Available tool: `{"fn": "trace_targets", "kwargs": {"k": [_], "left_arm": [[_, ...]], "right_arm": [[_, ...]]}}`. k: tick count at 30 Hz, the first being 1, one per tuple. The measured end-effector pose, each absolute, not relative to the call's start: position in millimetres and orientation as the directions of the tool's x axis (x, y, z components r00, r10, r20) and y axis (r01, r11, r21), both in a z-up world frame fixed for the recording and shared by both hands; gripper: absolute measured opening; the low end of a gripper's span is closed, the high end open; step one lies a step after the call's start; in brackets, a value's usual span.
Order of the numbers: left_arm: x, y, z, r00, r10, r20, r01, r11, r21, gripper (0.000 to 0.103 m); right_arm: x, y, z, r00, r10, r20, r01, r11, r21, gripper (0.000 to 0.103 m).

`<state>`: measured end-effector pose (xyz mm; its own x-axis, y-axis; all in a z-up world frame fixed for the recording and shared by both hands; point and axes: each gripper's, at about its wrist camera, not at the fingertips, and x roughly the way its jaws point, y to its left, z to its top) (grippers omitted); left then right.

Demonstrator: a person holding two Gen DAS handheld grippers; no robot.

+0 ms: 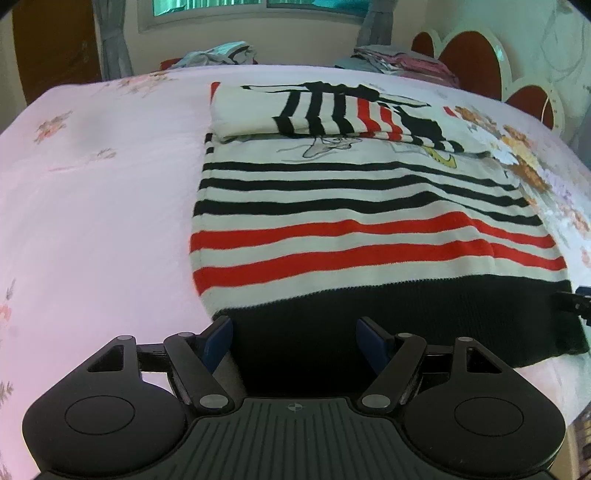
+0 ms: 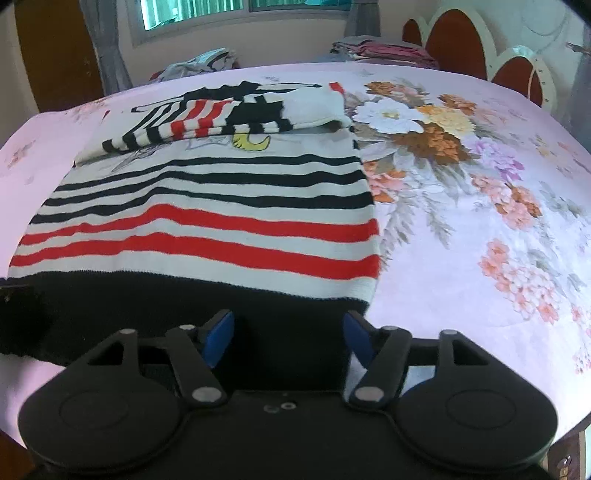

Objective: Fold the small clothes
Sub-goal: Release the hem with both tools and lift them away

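A small white knit sweater (image 1: pixel 354 206) with black and red stripes and a broad black hem lies flat on the bed, its striped sleeves (image 1: pixel 332 110) folded across the chest. My left gripper (image 1: pixel 295 343) stands open over the hem's left end; the black band lies between its blue pads (image 1: pixel 218 341), which do not press on it. My right gripper (image 2: pixel 288 336) is open over the hem's right end (image 2: pixel 314 306), its blue pads (image 2: pixel 221 334) apart. The sweater (image 2: pixel 221 206) fills the left half of the right wrist view. Each gripper shows at the edge of the other view: the right gripper (image 1: pixel 572 301), the left gripper (image 2: pixel 14 295).
The bed's pink sheet (image 1: pixel 92 203) carries a large flower print (image 2: pixel 443 147) to the right of the sweater. Two piles of clothes (image 1: pixel 221 55) (image 1: pixel 399 61) sit at the far edge. A red and white headboard (image 1: pixel 472 62) stands at the back right, a window (image 1: pixel 258 11) beyond.
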<state>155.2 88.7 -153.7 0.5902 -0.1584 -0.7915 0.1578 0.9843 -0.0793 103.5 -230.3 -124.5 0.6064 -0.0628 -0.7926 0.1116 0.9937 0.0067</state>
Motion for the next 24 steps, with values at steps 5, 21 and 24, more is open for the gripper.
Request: {"fn": "trace_targets", "kwargs": {"k": [5, 21, 24], "left_arm": [[147.5, 110.2, -156.6, 0.564, -0.192, -0.803, 0.121, 0.981, -0.15, 0.073], [148.2, 115.9, -171.9, 0.497, -0.34, -0.799, 0.123, 0.939, -0.323, 0.073], [150.8, 116.1, -173.4, 0.49, -0.358, -0.794, 0.124, 0.931, -0.343, 0.073]], "right_arm": [[93.8, -246.8, -122.1, 0.604, -0.086, -0.792, 0.174, 0.984, 0.026, 0.075], [89.8, -255.0, -136.4, 0.568, -0.005, -0.823, 0.19, 0.974, 0.125, 0.047], [93.0, -255.1, -136.9, 0.555, 0.018, -0.831, 0.192, 0.97, 0.149, 0.043]]}}
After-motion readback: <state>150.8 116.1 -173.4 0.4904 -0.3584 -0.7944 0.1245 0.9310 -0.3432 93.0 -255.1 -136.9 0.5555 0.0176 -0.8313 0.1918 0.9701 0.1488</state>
